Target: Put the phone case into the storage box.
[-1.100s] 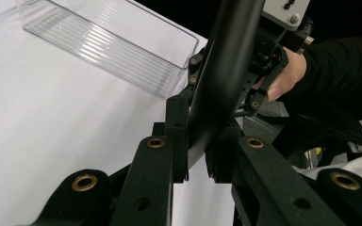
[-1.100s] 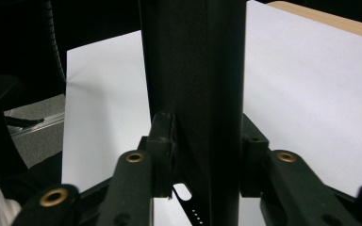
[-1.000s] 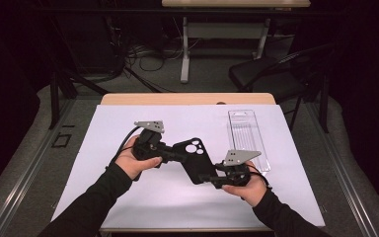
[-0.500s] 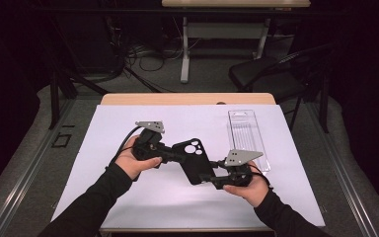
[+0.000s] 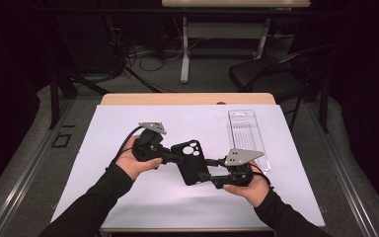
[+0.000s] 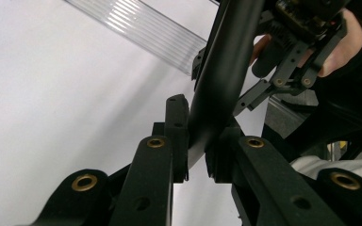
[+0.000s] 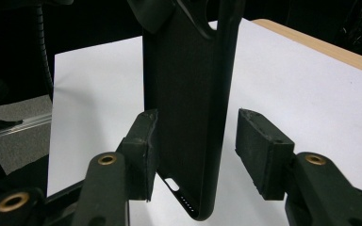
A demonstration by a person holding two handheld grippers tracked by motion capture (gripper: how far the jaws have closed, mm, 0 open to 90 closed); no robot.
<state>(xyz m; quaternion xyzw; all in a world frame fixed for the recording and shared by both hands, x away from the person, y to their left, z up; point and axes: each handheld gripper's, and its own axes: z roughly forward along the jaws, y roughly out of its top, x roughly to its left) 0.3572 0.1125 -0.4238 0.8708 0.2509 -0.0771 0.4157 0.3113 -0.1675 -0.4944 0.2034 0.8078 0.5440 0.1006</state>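
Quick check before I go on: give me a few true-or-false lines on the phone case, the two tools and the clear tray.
1. The left tool is clamped on the black phone case. True.
2. The right tool grips the case tightly. False: its jaws have just been opening; the case stands between them, but the right pad is clear of it.
3. The case lies flat on the white sheet. False: it is held above the sheet between the two tools.
4. The clear plastic tray lies on the sheet beyond the right hand. True.
5. The case sits inside the tray. False: it is apart from the tray, to its left in the high view.
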